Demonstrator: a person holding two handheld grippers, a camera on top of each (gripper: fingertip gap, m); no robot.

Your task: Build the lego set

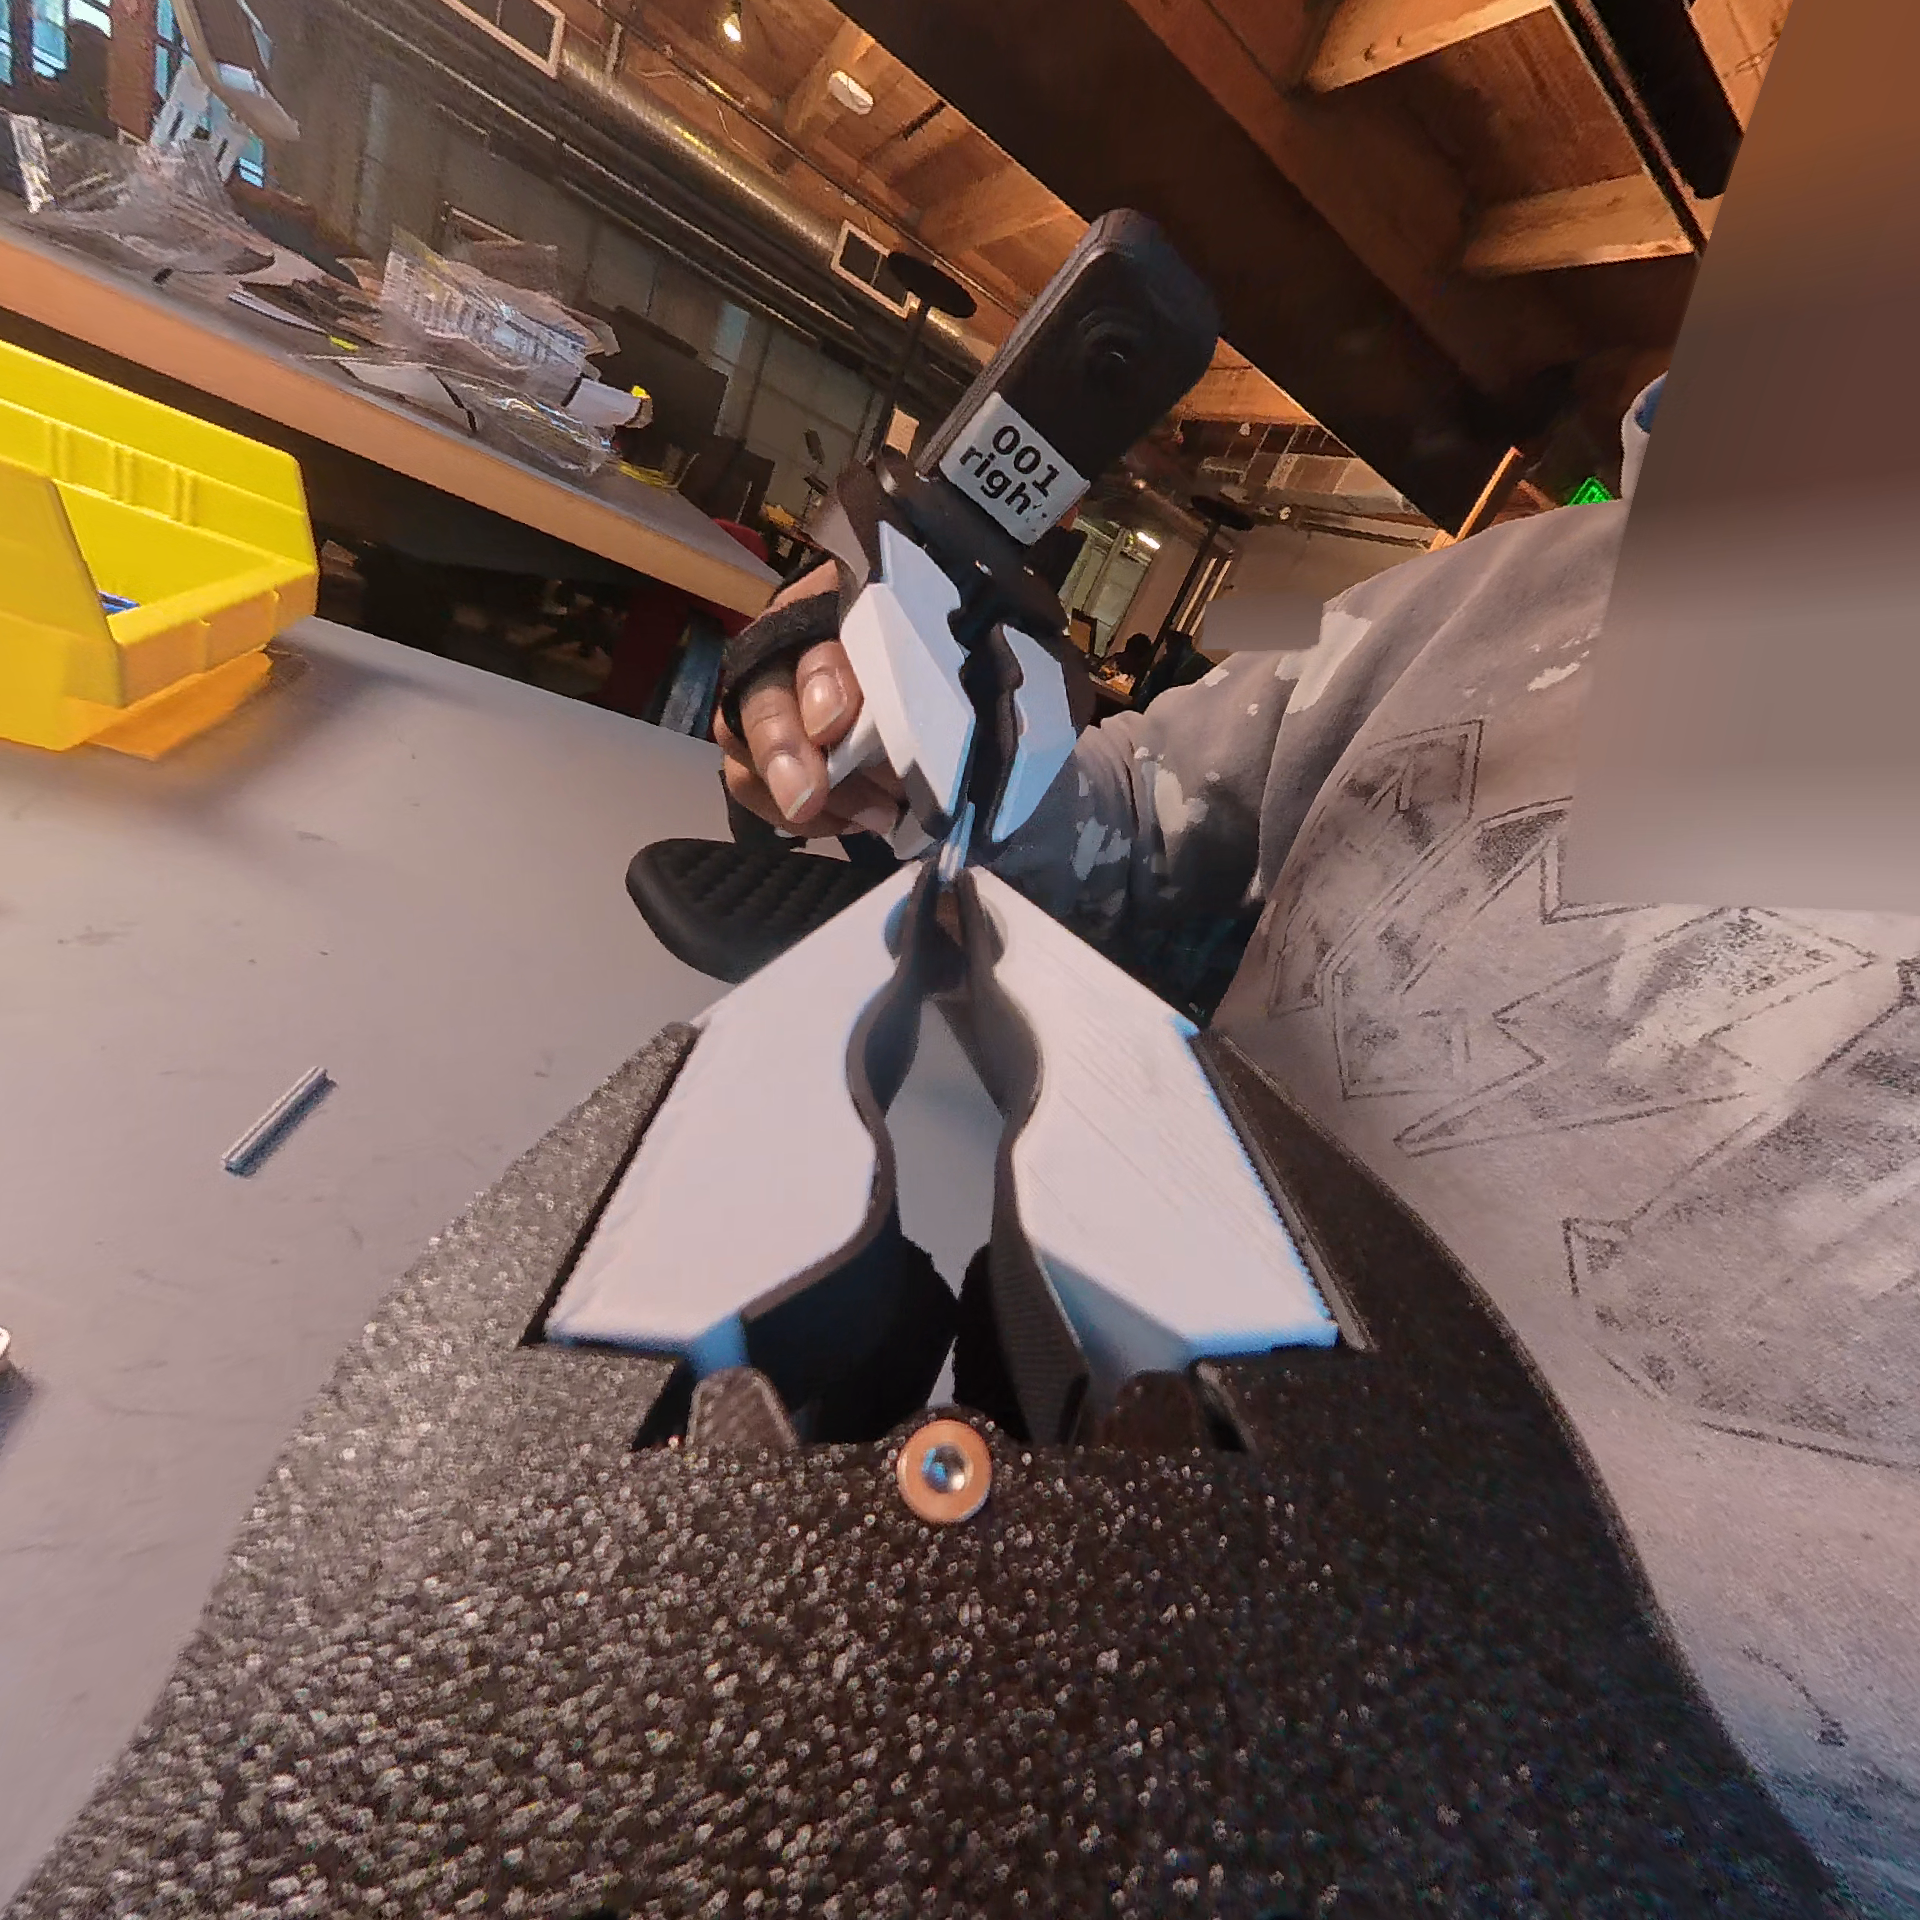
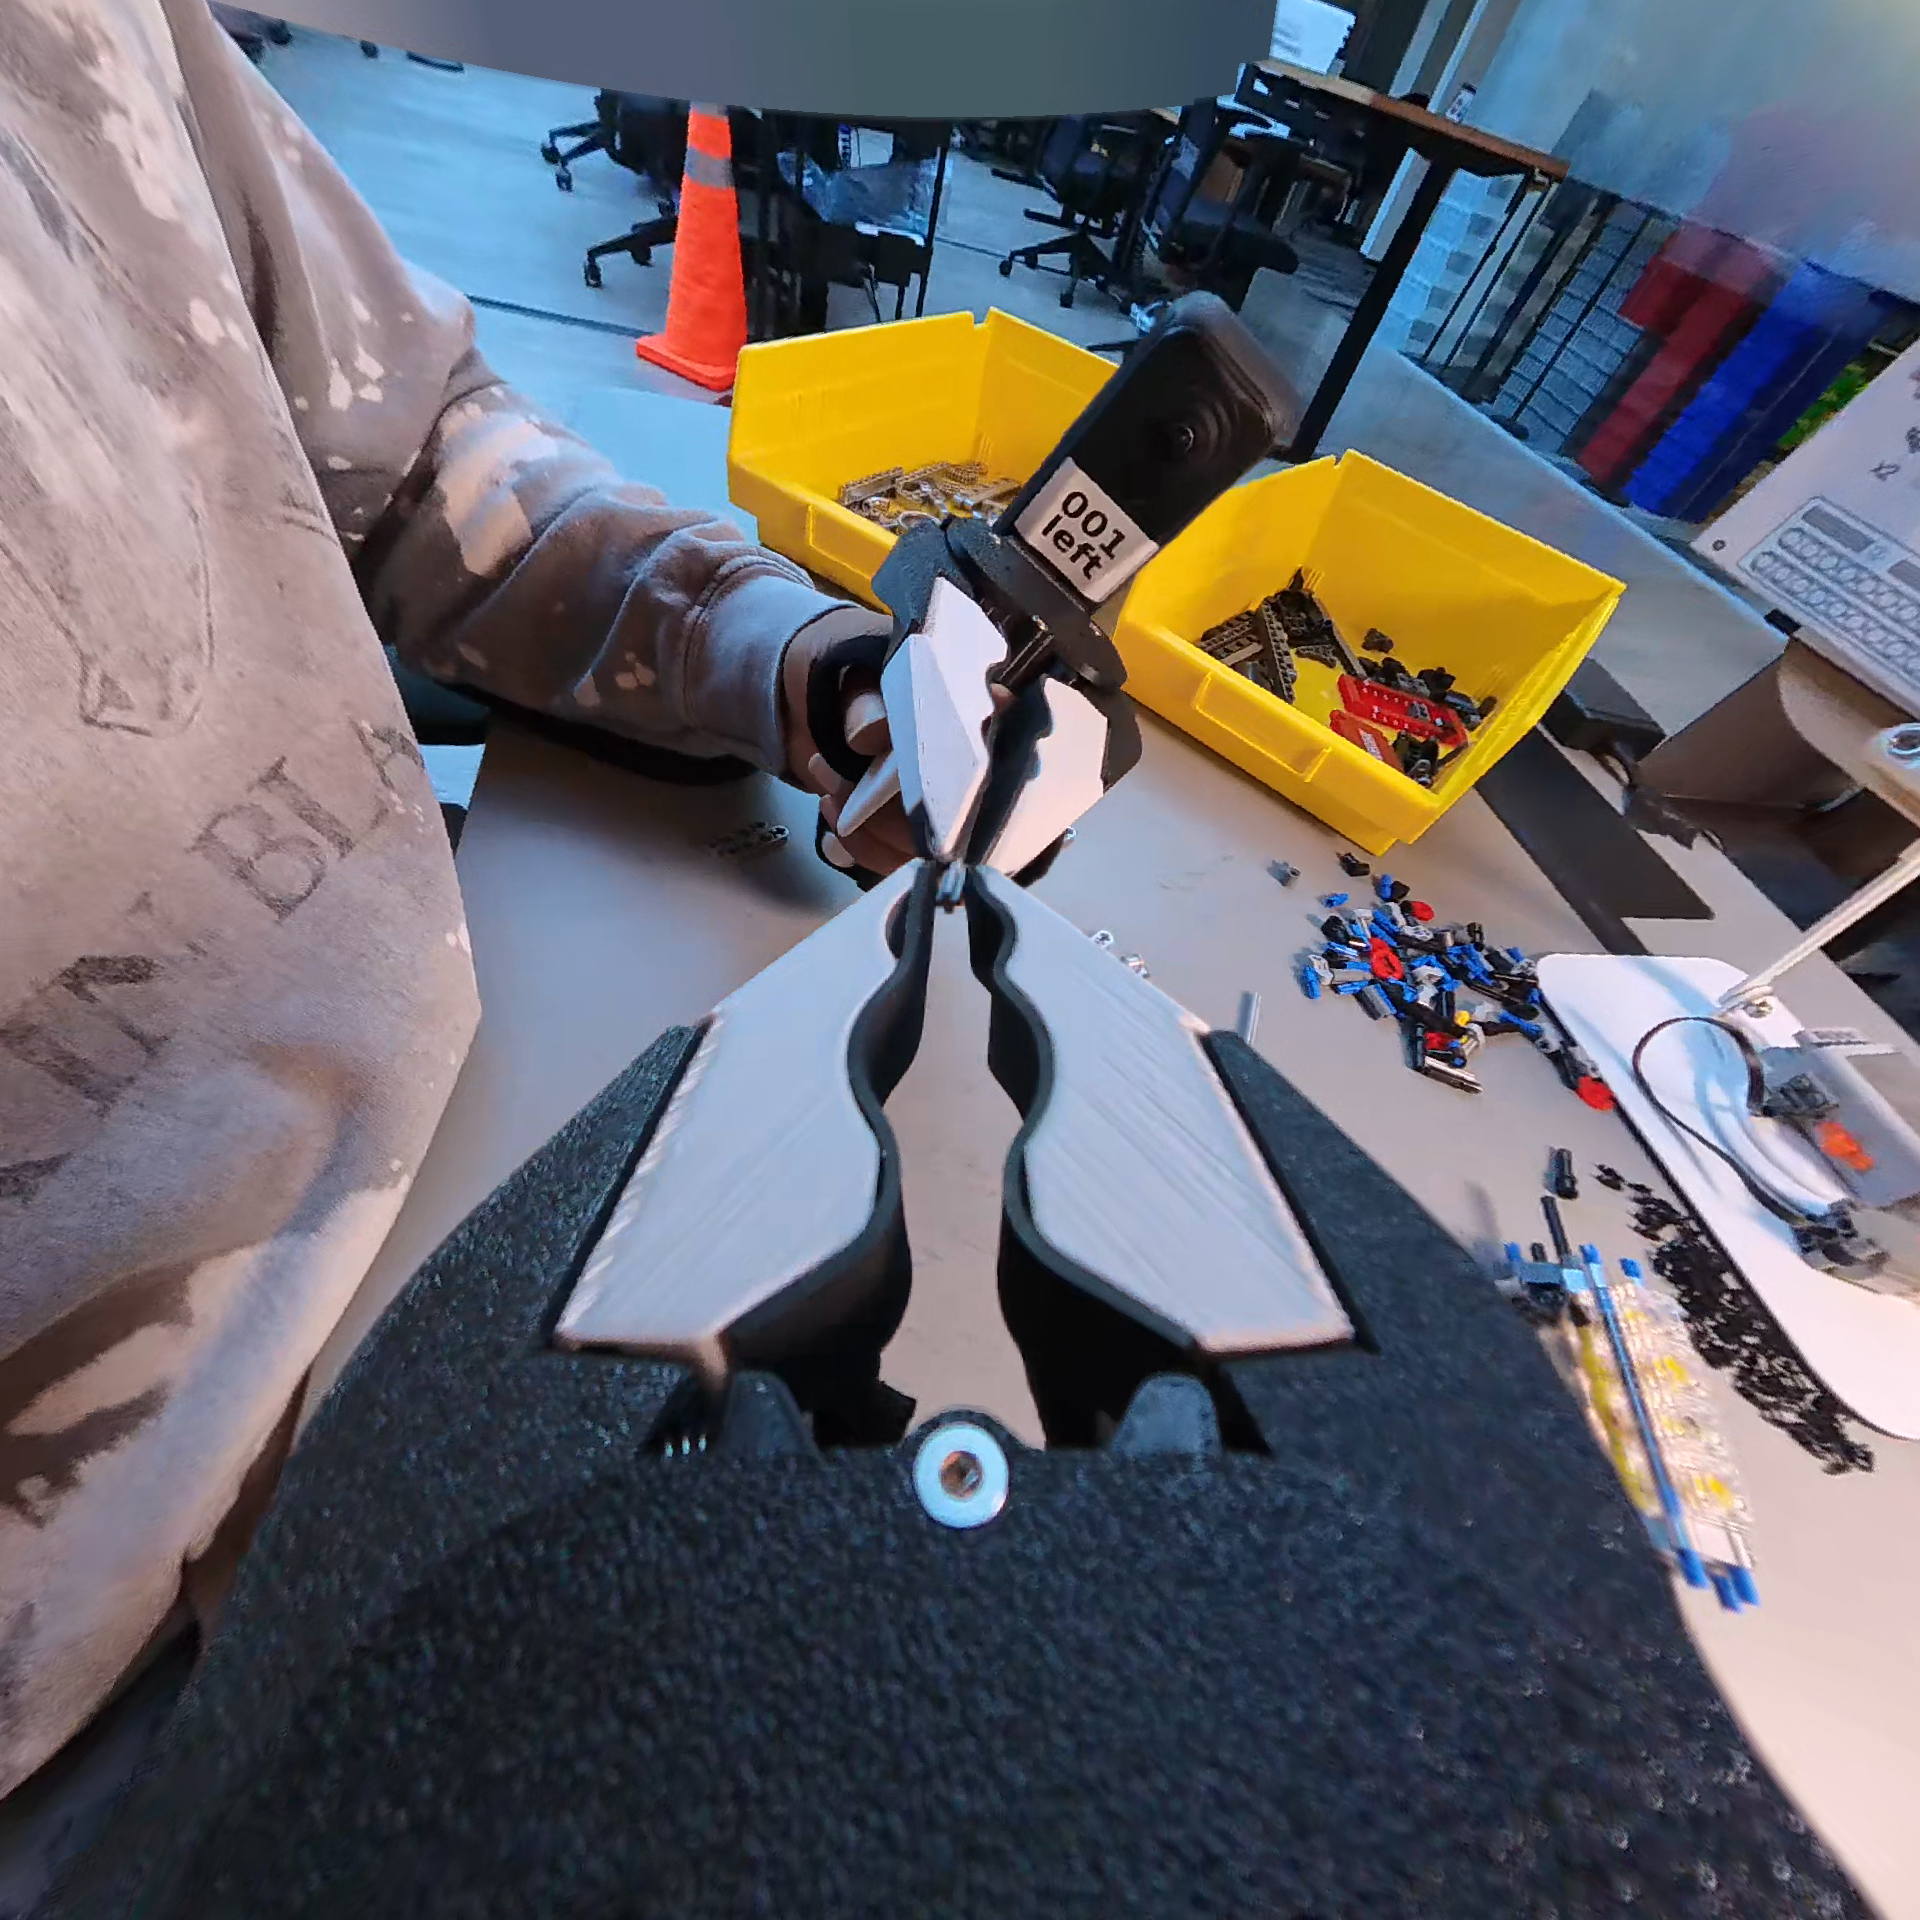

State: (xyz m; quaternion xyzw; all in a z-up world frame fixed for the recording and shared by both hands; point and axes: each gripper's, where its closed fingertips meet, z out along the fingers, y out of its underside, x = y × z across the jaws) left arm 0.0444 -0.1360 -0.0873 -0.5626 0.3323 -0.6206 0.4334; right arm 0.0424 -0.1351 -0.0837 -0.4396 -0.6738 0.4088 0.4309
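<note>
My two grippers meet tip to tip above the grey table (image 1: 312,935). In the left wrist view my left gripper (image 1: 940,896) is shut, and a small light-grey part (image 1: 956,844) sticks out of its tips into the right gripper (image 1: 954,821), which a hand holds facing me. In the right wrist view my right gripper (image 2: 943,883) is closed on the same small grey part (image 2: 948,888), with the left gripper (image 2: 951,854) pinching it from the far side. Most of the part is hidden by the fingertips.
Two yellow bins (image 2: 1382,769) (image 2: 790,457) with dark, grey and red parts stand behind. A pile of small blue, black and red parts (image 2: 1423,966), a white board with a wired unit (image 2: 1662,1101) and a bag of blue-tipped rods (image 2: 1662,1423) lie to the right. A grey rod (image 1: 278,1120) lies to the left. My two grippers' fingertips are within a few centimetres of each other.
</note>
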